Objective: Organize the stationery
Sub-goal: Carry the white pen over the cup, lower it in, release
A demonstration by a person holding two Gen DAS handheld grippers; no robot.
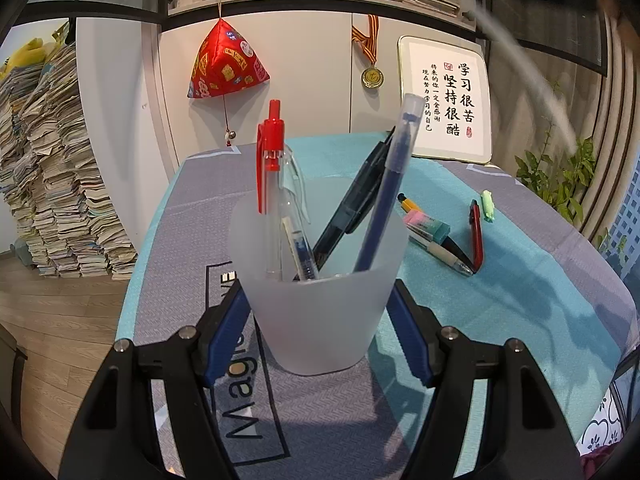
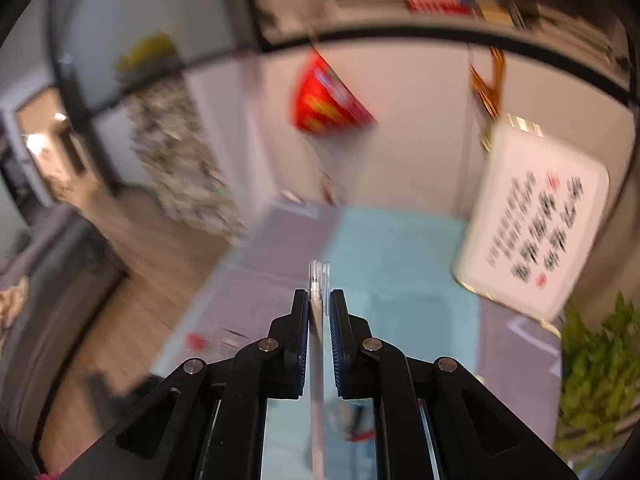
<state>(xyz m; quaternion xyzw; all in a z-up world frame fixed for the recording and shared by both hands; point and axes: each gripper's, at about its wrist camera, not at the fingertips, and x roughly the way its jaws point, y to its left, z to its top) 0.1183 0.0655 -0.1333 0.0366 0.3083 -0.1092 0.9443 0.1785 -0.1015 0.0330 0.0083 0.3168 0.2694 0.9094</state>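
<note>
Left claw [image 1: 318, 308] clamps the frosted cup [image 1: 318, 280] of pens; right claw [image 2: 319, 300] pinches a clear pen [image 2: 318, 320].

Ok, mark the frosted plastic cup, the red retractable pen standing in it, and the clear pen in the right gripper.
frosted plastic cup [image 1: 316, 320], left wrist view, front wall.
red retractable pen [image 1: 273, 140], left wrist view, red upper barrel.
clear pen [image 2: 319, 280], right wrist view, tip.
</note>
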